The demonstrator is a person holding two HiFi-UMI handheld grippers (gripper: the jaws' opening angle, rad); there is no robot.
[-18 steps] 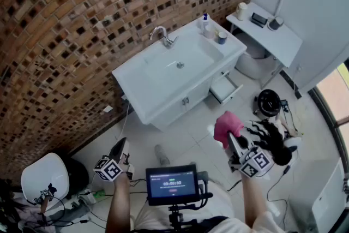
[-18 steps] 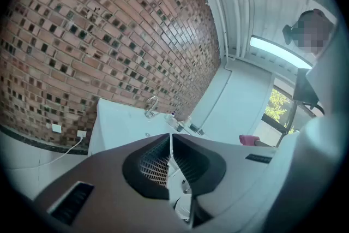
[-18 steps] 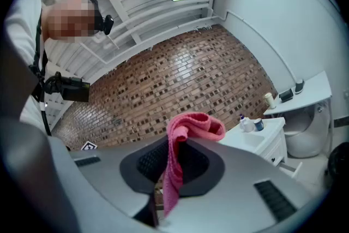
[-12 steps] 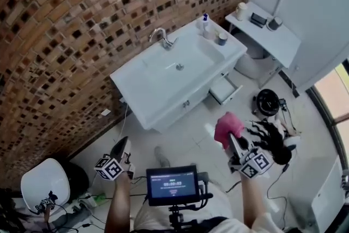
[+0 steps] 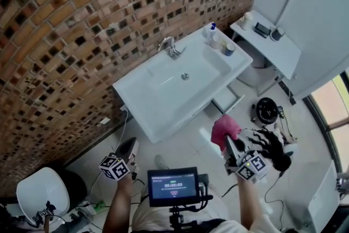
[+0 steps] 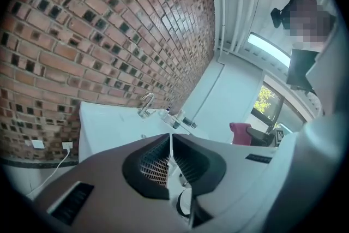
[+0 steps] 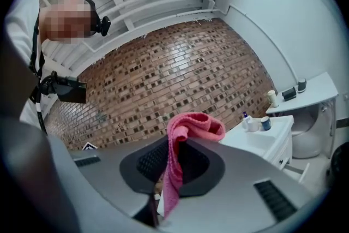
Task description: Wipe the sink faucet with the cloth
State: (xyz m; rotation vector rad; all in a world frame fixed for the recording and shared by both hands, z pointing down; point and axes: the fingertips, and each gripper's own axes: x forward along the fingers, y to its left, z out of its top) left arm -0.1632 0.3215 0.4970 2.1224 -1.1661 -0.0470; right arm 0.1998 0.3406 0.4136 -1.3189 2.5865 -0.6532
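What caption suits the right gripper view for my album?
Right gripper shut on a pink cloth, white sink ahead beside a brick wall.

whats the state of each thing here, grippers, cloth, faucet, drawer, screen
left gripper, shut, nothing between its fingers
right gripper, shut on the cloth
cloth, pinched in the right gripper, bunched above the fingers
faucet, far from the cloth, not wiped yet
drawer, pulled open
screen, lit

Grey tongs (image 6: 170, 138), black ribbed pads (image 6: 154, 162), marker cubes (image 5: 114, 167).
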